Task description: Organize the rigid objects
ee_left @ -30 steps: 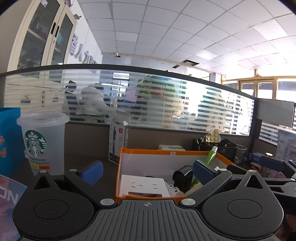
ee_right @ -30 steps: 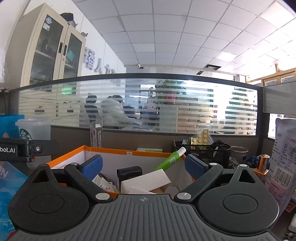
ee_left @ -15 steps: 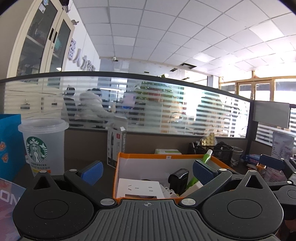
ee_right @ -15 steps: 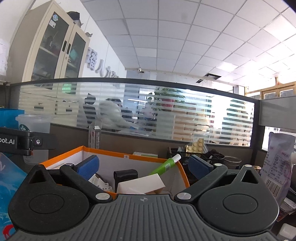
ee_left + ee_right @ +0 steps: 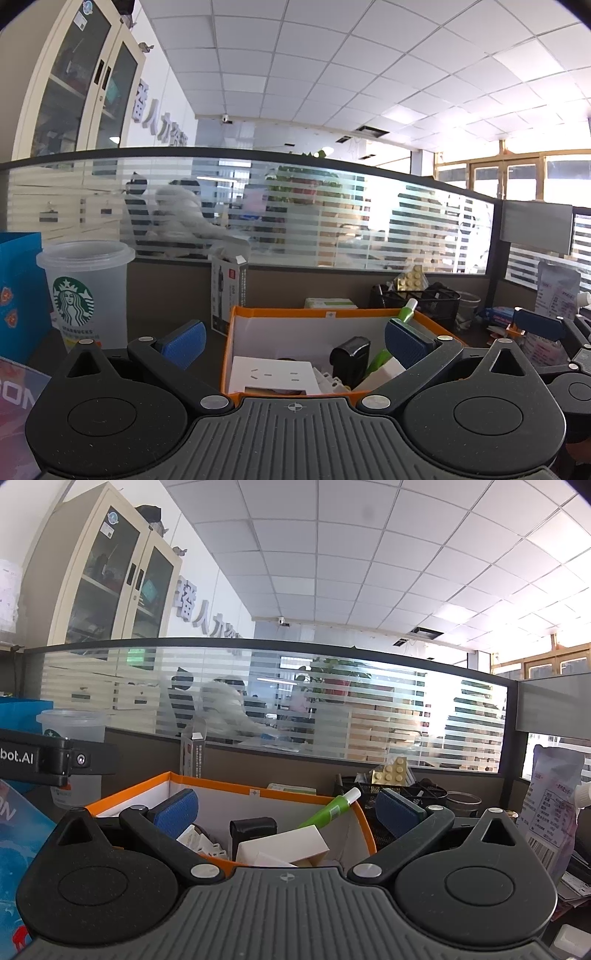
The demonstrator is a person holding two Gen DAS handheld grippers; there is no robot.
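An orange-rimmed white box point(image 5: 325, 314) stands on the desk ahead of both grippers; it also shows in the right wrist view point(image 5: 255, 793). Inside lie a white socket plate point(image 5: 273, 374), a black block point(image 5: 350, 356), a green tube point(image 5: 330, 808) and a white block point(image 5: 284, 843). My left gripper point(image 5: 295, 338) is open and empty, raised before the box. My right gripper point(image 5: 286, 808) is open and empty, also before the box. The right gripper shows at the right edge of the left wrist view point(image 5: 543, 328).
A Starbucks cup point(image 5: 83, 291) and a blue bag point(image 5: 18, 295) stand at the left. A tall printed carton point(image 5: 227, 291) stands behind the box. A black mesh basket point(image 5: 421, 301) and a printed pouch point(image 5: 550, 805) are at the right. A glass partition point(image 5: 295, 214) closes the back.
Both cameras have tilted up and drawn back a little, so the box and desk items sit lower in view. Both grippers stay open and empty.
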